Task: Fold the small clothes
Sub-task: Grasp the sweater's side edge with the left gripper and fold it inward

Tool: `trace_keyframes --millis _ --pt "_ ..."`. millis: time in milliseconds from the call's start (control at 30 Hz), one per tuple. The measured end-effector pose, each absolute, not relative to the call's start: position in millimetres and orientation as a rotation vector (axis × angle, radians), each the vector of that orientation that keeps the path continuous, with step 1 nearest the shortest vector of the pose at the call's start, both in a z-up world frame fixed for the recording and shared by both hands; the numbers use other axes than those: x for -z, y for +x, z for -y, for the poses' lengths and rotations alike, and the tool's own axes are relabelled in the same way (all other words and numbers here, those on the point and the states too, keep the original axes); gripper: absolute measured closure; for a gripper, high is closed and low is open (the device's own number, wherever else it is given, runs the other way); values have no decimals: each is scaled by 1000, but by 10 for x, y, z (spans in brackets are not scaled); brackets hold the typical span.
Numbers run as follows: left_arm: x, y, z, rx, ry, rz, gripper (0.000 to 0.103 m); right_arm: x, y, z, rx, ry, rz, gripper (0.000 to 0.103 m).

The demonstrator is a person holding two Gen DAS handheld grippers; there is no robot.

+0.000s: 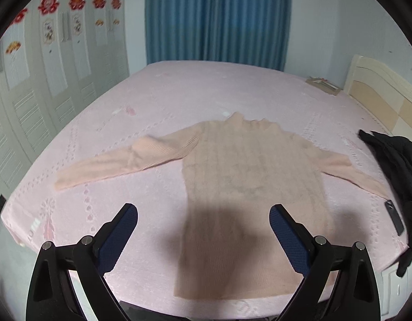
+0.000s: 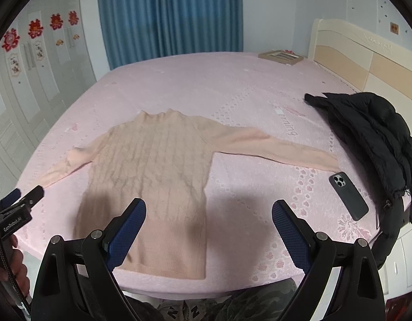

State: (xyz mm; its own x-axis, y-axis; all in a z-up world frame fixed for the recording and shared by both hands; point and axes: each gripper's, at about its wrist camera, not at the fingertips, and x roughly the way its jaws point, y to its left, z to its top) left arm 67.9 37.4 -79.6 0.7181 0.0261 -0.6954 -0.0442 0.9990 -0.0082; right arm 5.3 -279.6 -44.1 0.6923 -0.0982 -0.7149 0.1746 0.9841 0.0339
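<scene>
A peach knit sweater [image 1: 248, 176] lies flat on the pink bed [image 1: 179, 93], collar at the far side, hem at the near edge, both sleeves spread out sideways. It also shows in the right wrist view [image 2: 152, 165]. My left gripper [image 1: 203, 214] is open and empty, held above the sweater's lower part. My right gripper [image 2: 208, 211] is open and empty, above the hem's right side. The left gripper also shows at the left edge of the right wrist view [image 2: 24, 198].
A black jacket [image 2: 374, 139] lies on the bed's right side, partly hanging over the edge. A dark phone [image 2: 349, 195] lies near the right sleeve's cuff. A flat box [image 2: 280, 56] sits at the far corner by the headboard [image 2: 366, 61]. White wardrobes [image 1: 32, 93] stand left.
</scene>
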Motion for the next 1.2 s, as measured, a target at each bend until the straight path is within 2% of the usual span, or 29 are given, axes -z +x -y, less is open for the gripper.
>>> trace_keyframes --millis 167,300,467,600,667,833,867,967,1000,1033,1100,1200 --pt "1161 938 -729 -68 -92 -838 3 694 228 2882 192 88 -803 9" --pt "1489 1158 -1188 -129 -234 -866 7 962 452 2965 168 119 -872 19" --pt "1856 1436 -2078 -202 -481 -884 8 1267 646 3006 161 141 -922 21" --pt "2103 1528 -2779 -331 -649 -841 26 1453 779 3021 164 164 -948 21" --pt "2213 1508 -3135 -410 -696 -820 29 1531 846 3040 167 192 -961 21" --pt "2471 1640 -3649 -464 -806 -776 45 1651 973 3100 180 278 -959 21" --pt "2475 1677 -3680 -483 -797 -773 47 1669 1000 3105 191 282 -952 21" --pt "2531 1884 -3809 -547 -733 -782 67 1707 1060 3090 207 280 -954 21" --pt "2546 1940 -3835 -576 -695 -792 79 1716 1075 3076 207 277 -958 21" --pt "2557 1989 -3846 -585 -665 -797 86 1724 1088 3066 207 273 -960 21" --pt "2495 2099 -3846 -582 -595 -815 93 1730 1098 3054 214 254 -959 21" --pt "2115 2158 -3575 -585 -455 -795 95 1714 1094 3078 216 246 -948 21"
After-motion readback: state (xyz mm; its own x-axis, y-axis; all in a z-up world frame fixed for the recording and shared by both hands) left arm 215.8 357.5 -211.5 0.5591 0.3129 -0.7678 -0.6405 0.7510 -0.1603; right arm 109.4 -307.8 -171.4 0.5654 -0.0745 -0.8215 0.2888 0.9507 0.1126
